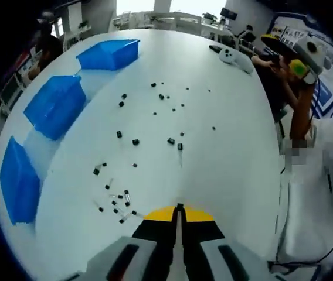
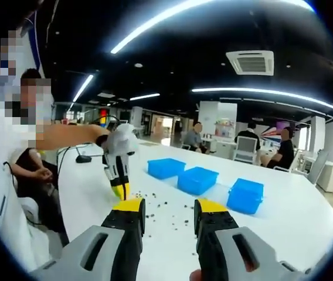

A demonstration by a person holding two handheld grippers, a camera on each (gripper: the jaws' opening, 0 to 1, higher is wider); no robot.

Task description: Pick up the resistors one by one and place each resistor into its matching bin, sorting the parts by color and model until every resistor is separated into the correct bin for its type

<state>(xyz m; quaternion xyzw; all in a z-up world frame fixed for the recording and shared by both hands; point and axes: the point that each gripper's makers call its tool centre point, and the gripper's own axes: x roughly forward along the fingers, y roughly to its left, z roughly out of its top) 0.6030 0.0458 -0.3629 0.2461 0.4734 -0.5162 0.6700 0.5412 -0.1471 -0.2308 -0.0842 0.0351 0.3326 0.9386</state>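
Sorting had barely begun, by the look of it: small dark resistors point(image 1: 136, 142) lay scattered across the smooth white counter point(image 1: 231, 164), well apart from three blue plastic bins point(image 1: 56, 105) whose contents could not be made out. The left gripper point(image 1: 179, 208) was closed and empty; the right gripper point(image 2: 167, 208) stood wide.

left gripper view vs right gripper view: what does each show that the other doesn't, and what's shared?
Left gripper view alone: the white table from above, with the individual resistors distinct, and its own left gripper with jaws shut.

Right gripper view alone: the ceiling lights, the air vent, seated people behind, and its own right gripper with jaws open.

Shared: three blue bins, the scattered parts, the table.
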